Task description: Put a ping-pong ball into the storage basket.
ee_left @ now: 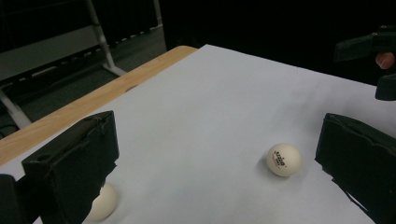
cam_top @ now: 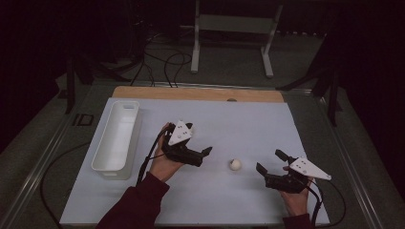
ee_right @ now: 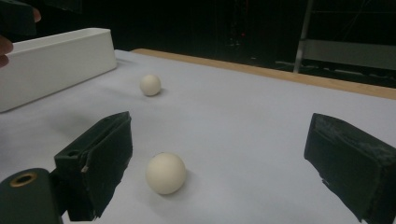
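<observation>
Overhead, we hold both tools wide open and empty over the white-covered table (cam_top: 248, 119), the left tool (cam_top: 203, 155) at nine o'clock and the right tool (cam_top: 270, 162) at three o'clock of one ping-pong ball (cam_top: 234, 164). A second ball (ee_right: 150, 85) lies near the white tray (cam_top: 117, 138). Dark room beyond, cables and a grey stand (cam_top: 234, 28) on its floor.

Layout: table (cam_top: 248, 119), two balls, one bin, two grippers.

A ball (cam_top: 234, 164) is placed on the table between the left gripper (cam_top: 203, 155) and the right gripper (cam_top: 270, 161), nearer the right one. A second ball (ee_right: 150, 85) is seen farther back, just beside the left gripper's jaw. A bin (cam_top: 117, 136) is set along the table's left edge, left of both grippers.
</observation>
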A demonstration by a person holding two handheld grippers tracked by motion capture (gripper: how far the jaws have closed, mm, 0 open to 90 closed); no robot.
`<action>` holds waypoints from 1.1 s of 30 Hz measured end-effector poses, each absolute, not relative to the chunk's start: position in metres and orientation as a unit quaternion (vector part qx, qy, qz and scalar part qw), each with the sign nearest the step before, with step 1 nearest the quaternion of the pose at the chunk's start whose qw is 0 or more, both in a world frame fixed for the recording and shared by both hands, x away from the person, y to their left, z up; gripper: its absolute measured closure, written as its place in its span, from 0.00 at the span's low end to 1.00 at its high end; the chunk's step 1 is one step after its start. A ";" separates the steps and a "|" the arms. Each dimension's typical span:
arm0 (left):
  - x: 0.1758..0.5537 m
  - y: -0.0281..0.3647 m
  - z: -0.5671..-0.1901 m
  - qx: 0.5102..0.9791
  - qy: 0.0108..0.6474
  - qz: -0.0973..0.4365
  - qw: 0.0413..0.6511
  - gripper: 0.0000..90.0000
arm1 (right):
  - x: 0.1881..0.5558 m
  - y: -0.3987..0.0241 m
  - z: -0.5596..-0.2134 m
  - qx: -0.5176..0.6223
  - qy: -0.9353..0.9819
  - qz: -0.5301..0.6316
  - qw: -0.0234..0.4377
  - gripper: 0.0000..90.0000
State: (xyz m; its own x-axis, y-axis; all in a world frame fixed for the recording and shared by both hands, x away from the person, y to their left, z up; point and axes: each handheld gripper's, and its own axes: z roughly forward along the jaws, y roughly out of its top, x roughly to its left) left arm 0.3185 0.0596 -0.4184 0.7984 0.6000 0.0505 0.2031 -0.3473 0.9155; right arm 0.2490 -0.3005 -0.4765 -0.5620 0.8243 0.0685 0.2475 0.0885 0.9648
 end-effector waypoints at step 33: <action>0.326 0.031 -0.429 0.807 0.237 0.181 0.510 0.00 | 0.245 -0.299 -0.480 0.387 0.693 0.551 0.259 0.09</action>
